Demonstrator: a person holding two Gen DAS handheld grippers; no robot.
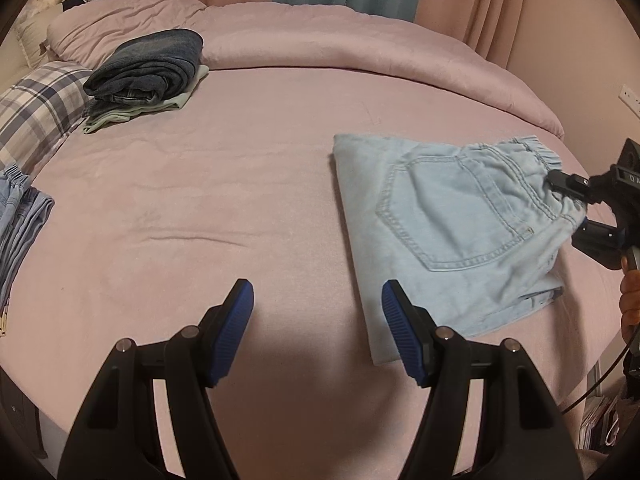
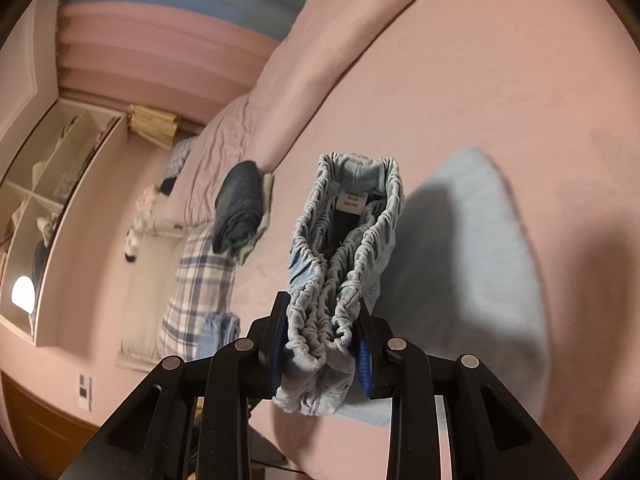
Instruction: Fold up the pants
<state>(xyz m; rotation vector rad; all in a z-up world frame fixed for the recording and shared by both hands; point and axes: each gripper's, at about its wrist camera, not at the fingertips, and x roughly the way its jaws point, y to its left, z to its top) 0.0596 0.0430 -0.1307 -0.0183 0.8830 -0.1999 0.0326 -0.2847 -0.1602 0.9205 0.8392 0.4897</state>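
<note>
Over on the far left there's a plaid pillow [image 1: 38, 108] at the edge of the bed [image 1: 240, 184], with a bit of gathered light-blue fabric [image 1: 18, 216] below it at the frame's edge. Just right of the pillow sits a stack of folded clothes [image 1: 148, 68], dark denim on top of something pale green, up near the rumpled pink duvet [image 1: 320, 40].

Closer in, the left gripper [image 1: 317, 306] is hovering over the bare pink sheet with its blue-padded fingers [image 1: 234, 332] spread apart and nothing between them; its right finger is just over the near corner of the pants.

The light-blue denim pants [image 1: 444, 224] are folded into a rough rectangle on the right side of the bed, back pocket facing up, elastic waistband toward the right edge.

Far right, the right gripper [image 1: 566, 200] is pinching that waistband. From its own camera you can see the bunched elastic [image 2: 340, 272] squeezed between the pads [image 2: 362, 360], waistband end lifted off the sheet, size tag showing inside. Background in that view is motion-blurred.
</note>
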